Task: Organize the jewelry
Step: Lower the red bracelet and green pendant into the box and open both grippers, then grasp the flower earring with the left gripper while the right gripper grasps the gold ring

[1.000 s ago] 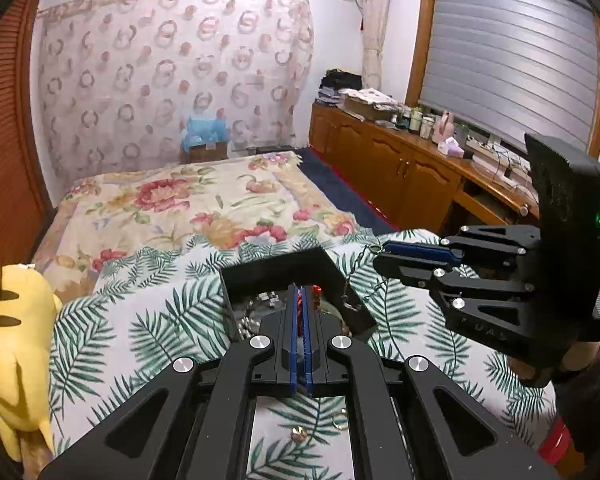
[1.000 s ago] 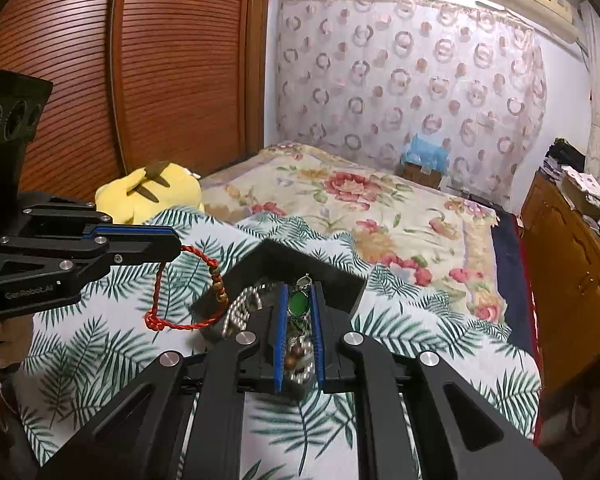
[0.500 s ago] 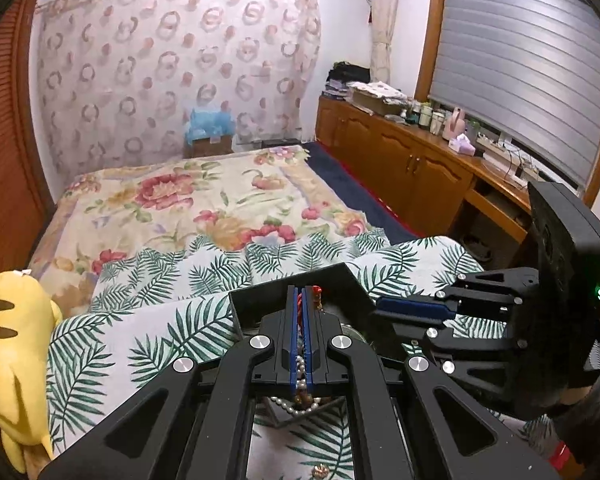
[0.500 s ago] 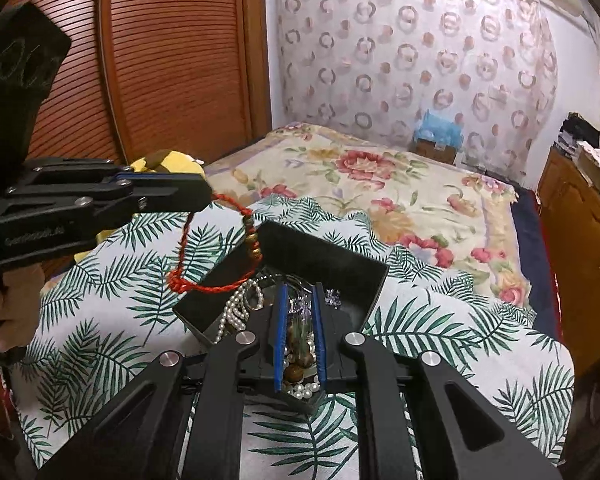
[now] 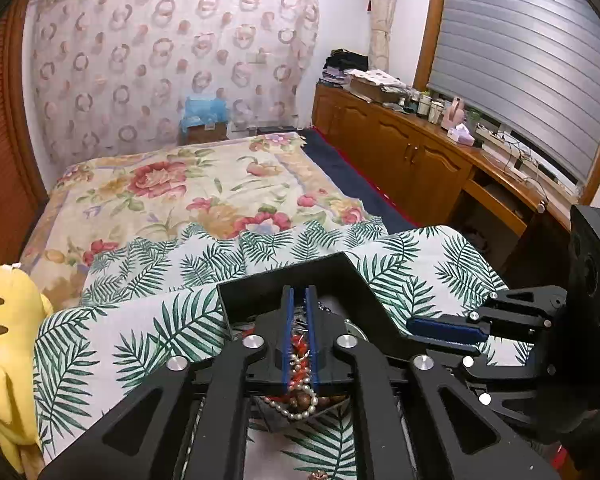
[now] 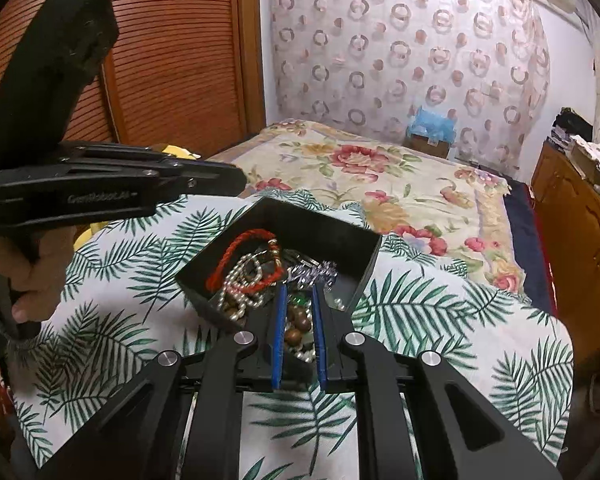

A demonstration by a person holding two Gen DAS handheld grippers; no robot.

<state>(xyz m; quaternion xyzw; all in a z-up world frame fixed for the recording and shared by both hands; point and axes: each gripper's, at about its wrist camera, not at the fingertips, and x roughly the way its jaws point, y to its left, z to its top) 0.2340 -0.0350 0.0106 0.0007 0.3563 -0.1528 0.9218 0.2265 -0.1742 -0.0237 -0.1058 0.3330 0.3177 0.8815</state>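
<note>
- Black open-topped box (image 6: 324,236), set corner-on upon palm-print cloth.
- Red braided cord bracelet (image 6: 236,256), lay looped inside, draped over a pearl strand (image 6: 240,276).
- Brown wooden beads (image 6: 296,328), heaped at near corner.

Blk hand-held gripper (image 6: 298,344): blue pads, silver screws, "GenRobot.AI" print; bare hand (image 6: 28,272).

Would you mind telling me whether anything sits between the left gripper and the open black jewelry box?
Nothing visible does. The left gripper hangs above the far-left corner of the black jewelry box, with only air beneath it; the red braided cord bracelet lies inside.
</note>
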